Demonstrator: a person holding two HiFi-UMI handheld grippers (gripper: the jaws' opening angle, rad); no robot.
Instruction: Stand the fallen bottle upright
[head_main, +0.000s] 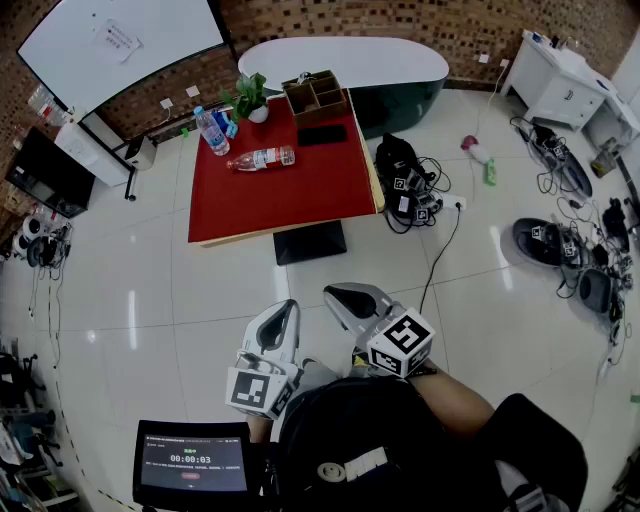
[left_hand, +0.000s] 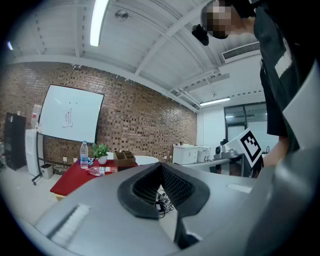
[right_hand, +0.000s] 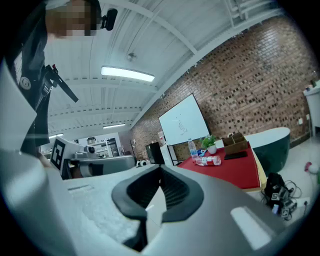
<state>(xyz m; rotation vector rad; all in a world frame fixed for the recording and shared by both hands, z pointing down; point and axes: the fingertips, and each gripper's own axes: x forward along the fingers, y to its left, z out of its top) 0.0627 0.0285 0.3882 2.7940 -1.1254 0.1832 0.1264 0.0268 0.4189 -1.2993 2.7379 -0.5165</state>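
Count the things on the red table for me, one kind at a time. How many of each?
Water bottles: 2 (standing bottle, fallen bottle)
Potted plant: 1
Wooden divided box: 1
Flat black device: 1
Small blue thing: 1
Total: 6

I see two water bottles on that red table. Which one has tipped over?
The bottle with the red label, lying on its side nearer the person. The other bottle, blue-labelled, stands upright at the table's far left corner near the potted plant.
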